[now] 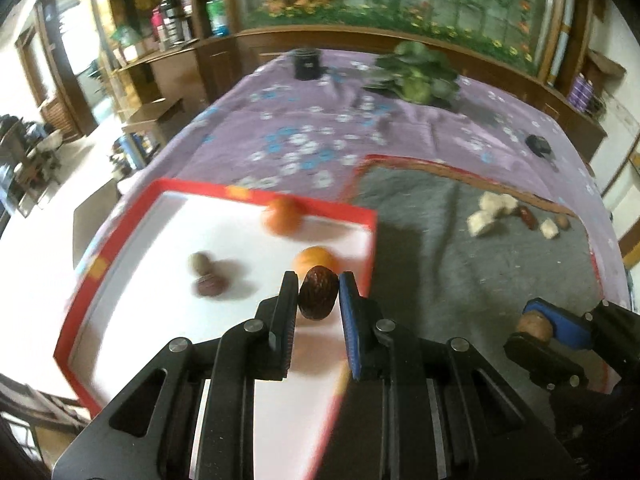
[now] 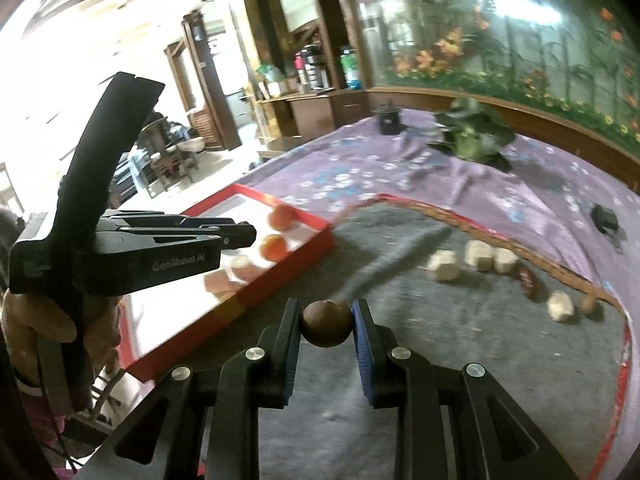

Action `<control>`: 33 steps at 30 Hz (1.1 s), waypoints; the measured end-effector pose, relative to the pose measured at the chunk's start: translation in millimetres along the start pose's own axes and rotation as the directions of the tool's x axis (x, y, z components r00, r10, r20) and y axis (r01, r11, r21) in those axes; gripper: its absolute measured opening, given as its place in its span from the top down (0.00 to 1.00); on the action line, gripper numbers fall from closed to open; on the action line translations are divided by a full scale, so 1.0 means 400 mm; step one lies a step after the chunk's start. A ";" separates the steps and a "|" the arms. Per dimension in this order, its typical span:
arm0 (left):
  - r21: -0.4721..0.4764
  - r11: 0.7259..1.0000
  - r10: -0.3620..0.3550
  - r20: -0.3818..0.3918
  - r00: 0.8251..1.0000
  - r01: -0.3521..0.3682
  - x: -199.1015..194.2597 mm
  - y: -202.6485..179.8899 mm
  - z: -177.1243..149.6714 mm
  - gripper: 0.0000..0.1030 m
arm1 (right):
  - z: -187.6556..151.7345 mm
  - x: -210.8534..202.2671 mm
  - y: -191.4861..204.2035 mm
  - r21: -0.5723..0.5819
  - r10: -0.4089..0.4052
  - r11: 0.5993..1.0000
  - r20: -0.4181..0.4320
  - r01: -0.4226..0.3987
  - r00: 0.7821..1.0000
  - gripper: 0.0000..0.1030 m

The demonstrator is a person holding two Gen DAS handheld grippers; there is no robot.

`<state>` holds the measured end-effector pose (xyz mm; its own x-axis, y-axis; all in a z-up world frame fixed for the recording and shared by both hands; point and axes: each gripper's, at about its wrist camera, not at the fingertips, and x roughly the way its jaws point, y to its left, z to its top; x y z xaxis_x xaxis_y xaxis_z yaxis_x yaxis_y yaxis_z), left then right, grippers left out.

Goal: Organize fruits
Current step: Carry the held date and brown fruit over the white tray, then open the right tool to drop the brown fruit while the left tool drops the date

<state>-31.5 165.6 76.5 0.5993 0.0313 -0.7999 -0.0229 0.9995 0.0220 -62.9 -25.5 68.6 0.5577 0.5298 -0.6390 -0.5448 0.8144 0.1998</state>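
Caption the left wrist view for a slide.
Left gripper holds a red date over the red-rimmed tray with two oranges.

Black claw (image 1: 319,294) frames, silver screws, one blue ribbed pad (image 2: 362,344) each; "GenRobot AI" lettering; pink sleeve.

Left gripper (image 1: 319,285) clamped, both pads pressing a dark wrinkled date (image 1: 318,293), reaching toward 12 o'clock. Right gripper (image 2: 327,309) likewise closed, pinching a round brown nut (image 2: 327,323). Gloved left hand (image 2: 48,332) wrapped around the handle at 8 o'clock in the right wrist view.
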 end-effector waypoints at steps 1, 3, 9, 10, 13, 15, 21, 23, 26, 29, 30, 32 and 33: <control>-0.016 1.000 0.004 0.001 1.000 -0.004 -0.006 0.023 -0.006 0.80 | 0.004 0.005 0.016 -0.007 0.012 1.000 -0.001 -0.012 1.000 0.76; -0.056 0.998 0.016 0.000 1.000 -0.016 -0.016 0.080 -0.018 0.80 | 0.013 0.020 0.052 -0.025 0.041 0.999 -0.004 -0.041 0.999 0.76; -0.136 0.989 0.051 -0.021 0.998 -0.054 -0.019 0.200 -0.056 0.80 | 0.032 0.079 0.146 -0.088 0.099 0.991 -0.038 -0.102 0.994 0.76; -0.142 0.988 0.053 -0.026 0.998 -0.057 -0.014 0.211 -0.062 0.80 | 0.036 0.090 0.157 -0.094 0.107 0.989 -0.044 -0.111 0.993 0.76; -0.159 0.986 0.049 -0.043 0.998 -0.056 0.007 0.232 -0.076 0.80 | 0.045 0.125 0.196 -0.116 0.129 0.984 -0.069 -0.137 0.989 0.76; -0.168 0.984 0.048 -0.053 0.997 -0.056 0.022 0.241 -0.077 0.80 | 0.046 0.141 0.214 -0.126 0.146 0.980 -0.081 -0.155 0.986 0.76; -0.171 0.984 0.036 -0.068 0.997 -0.047 0.052 0.243 -0.077 0.80 | 0.043 0.202 0.252 -0.143 0.159 0.974 -0.136 -0.178 0.978 0.76; -0.171 0.984 0.031 -0.071 0.997 -0.043 0.060 0.241 -0.075 0.80 | 0.040 0.218 0.264 -0.148 0.169 0.970 -0.152 -0.192 0.974 0.76; -0.169 0.985 0.032 -0.078 0.996 -0.045 0.071 0.239 -0.072 0.80 | 0.037 0.238 0.280 -0.163 0.167 0.967 -0.172 -0.195 0.971 0.76; -0.170 0.985 0.028 -0.086 0.996 -0.043 0.079 0.239 -0.073 0.80 | 0.034 0.258 0.285 -0.163 0.166 0.967 -0.188 -0.197 0.968 0.76; -0.172 0.984 0.026 -0.090 0.996 -0.041 0.083 0.240 -0.074 0.81 | 0.034 0.267 0.284 -0.162 0.164 0.967 -0.193 -0.196 0.967 0.76; -0.178 0.983 0.022 -0.102 0.995 -0.040 0.093 0.242 -0.076 0.80 | 0.034 0.279 0.285 -0.163 0.163 0.967 -0.206 -0.198 0.965 0.76; -0.183 0.982 0.019 -0.107 0.994 -0.039 0.097 0.243 -0.077 0.80 | 0.033 0.284 0.287 -0.165 0.164 0.966 -0.210 -0.200 0.964 0.76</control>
<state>-35.3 263.9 29.1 0.5101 0.0498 -0.8587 -0.1919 0.9797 -0.0572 -53.9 131.2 28.6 0.3170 0.5944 -0.7391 -0.7412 0.6414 0.1979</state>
